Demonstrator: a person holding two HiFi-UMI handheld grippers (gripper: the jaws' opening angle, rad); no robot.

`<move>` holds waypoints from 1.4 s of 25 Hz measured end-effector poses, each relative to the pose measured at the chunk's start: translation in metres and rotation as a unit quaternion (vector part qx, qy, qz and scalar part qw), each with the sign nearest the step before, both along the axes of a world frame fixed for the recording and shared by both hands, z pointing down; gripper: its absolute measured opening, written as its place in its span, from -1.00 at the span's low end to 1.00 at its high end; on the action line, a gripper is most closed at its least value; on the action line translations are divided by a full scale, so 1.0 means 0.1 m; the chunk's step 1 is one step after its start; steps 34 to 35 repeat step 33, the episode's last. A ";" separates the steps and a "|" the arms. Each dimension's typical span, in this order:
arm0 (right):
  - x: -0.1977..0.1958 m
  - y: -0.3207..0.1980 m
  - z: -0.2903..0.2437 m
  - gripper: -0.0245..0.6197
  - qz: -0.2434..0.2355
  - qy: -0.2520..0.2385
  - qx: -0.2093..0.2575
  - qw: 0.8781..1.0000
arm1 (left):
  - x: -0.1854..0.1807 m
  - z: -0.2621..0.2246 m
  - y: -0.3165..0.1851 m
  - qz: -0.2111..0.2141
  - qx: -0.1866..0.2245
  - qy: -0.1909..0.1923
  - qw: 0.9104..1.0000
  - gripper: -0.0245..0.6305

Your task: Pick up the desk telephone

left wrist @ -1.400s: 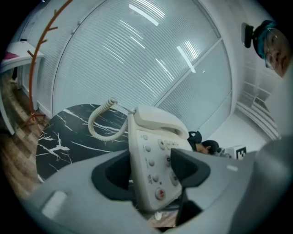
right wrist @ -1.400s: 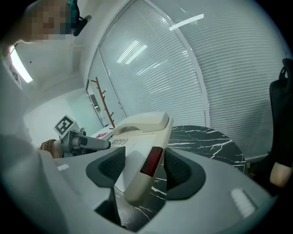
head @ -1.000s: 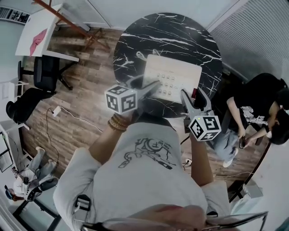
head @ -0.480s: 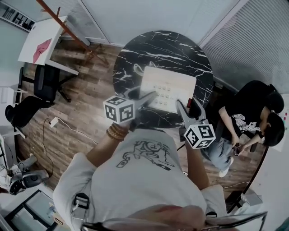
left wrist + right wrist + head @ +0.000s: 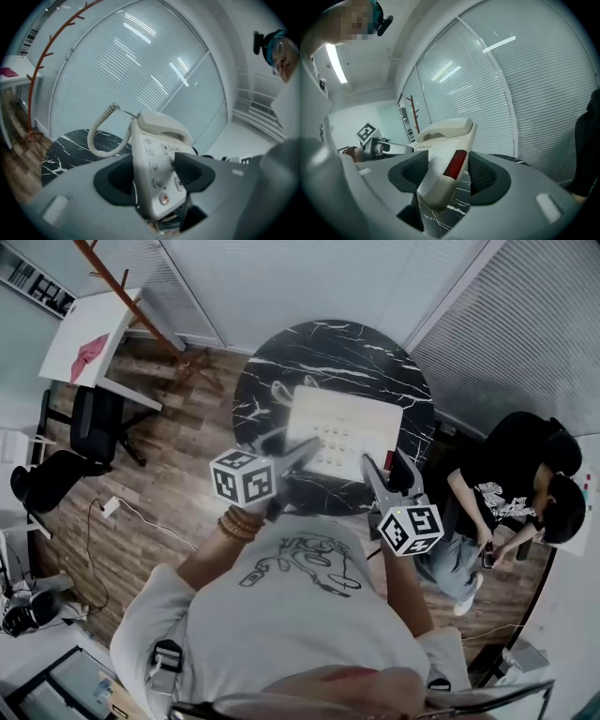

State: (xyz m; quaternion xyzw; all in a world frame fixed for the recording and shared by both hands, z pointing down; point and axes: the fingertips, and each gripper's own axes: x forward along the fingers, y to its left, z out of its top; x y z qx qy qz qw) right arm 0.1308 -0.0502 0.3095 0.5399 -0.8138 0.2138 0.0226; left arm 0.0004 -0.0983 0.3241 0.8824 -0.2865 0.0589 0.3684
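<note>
The white desk telephone (image 5: 345,425) hangs in the air above the round black marble table (image 5: 375,360), gripped from both sides. My left gripper (image 5: 302,450) is shut on its near left edge, its jaws over the keypad (image 5: 157,161). At the near right corner my right gripper (image 5: 382,471) is shut on the phone, beside a red strip (image 5: 454,164). The handset (image 5: 161,124) rests in its cradle and the coiled cord (image 5: 100,136) loops down at the left. In the right gripper view, the left gripper (image 5: 386,147) shows beyond the phone (image 5: 440,154).
A person in black (image 5: 511,474) sits close to the table's right side. A white desk (image 5: 84,343), a dark office chair (image 5: 89,418) and a red coat stand (image 5: 122,287) stand at the left. Walls of blinds close the far side.
Both grippers have risen together with the telephone between them, and it now hangs higher above the marble table. The grip on each side looks unchanged.
</note>
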 end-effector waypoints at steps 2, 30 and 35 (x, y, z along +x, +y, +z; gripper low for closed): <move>0.01 0.00 0.00 -0.09 0.000 0.000 0.001 1.000 | 0.01 0.00 0.00 0.000 0.000 0.001 1.000 -0.13; 0.00 -0.04 0.10 -0.10 0.006 -0.001 -0.009 1.000 | 0.00 0.12 -0.04 -0.003 -0.014 0.002 1.000 -0.13; -0.03 -0.06 0.10 -0.10 0.006 -0.001 -0.010 1.000 | -0.02 0.12 -0.05 -0.004 -0.016 0.002 1.000 -0.13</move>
